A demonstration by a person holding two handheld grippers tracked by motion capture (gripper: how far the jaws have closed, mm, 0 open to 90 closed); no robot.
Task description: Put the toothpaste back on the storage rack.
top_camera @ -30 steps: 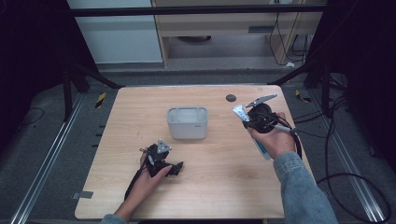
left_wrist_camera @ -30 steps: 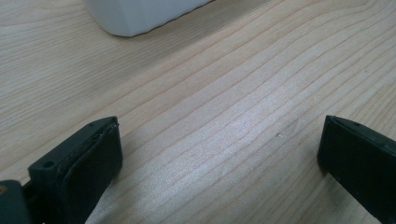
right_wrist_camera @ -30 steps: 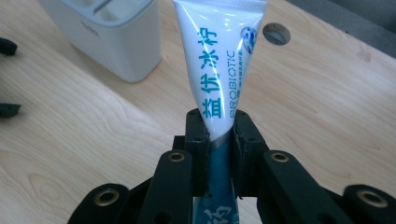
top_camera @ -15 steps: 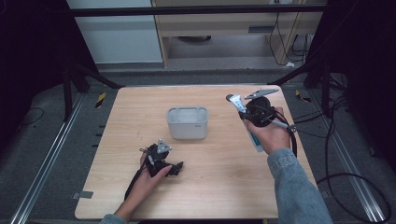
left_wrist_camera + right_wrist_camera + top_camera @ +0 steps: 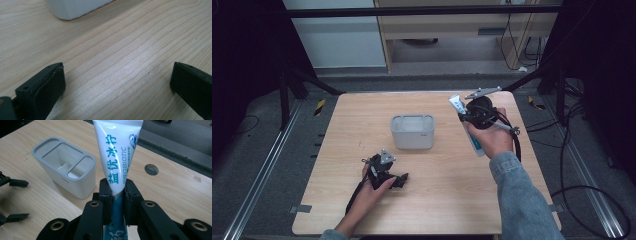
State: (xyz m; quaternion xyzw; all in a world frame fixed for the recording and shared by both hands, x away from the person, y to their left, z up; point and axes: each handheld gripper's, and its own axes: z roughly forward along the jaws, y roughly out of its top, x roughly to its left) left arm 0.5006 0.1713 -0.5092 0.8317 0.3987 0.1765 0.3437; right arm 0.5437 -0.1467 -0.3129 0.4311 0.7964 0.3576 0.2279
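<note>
My right gripper [image 5: 468,117] [image 5: 117,191] is shut on a white and teal toothpaste tube [image 5: 457,106] [image 5: 119,155], held above the table's right side with the crimped end up and away. A grey-rimmed white holder [image 5: 412,131] [image 5: 65,167] with open compartments stands at the table's middle, left of the tube. My left gripper [image 5: 399,180] [image 5: 117,82] rests low on the wood near the front left, jaws wide apart with bare wood between them. The holder's lower corner [image 5: 75,8] lies beyond them.
The wooden table [image 5: 362,120] has a round hole [image 5: 151,169] near its far right corner. Cables [image 5: 582,195] trail on the floor to the right. A rail [image 5: 257,175] runs along the floor at the left.
My right hand has lifted the tube and carried it up and toward the far side, tilting it more upright. The left hand has stayed put.
</note>
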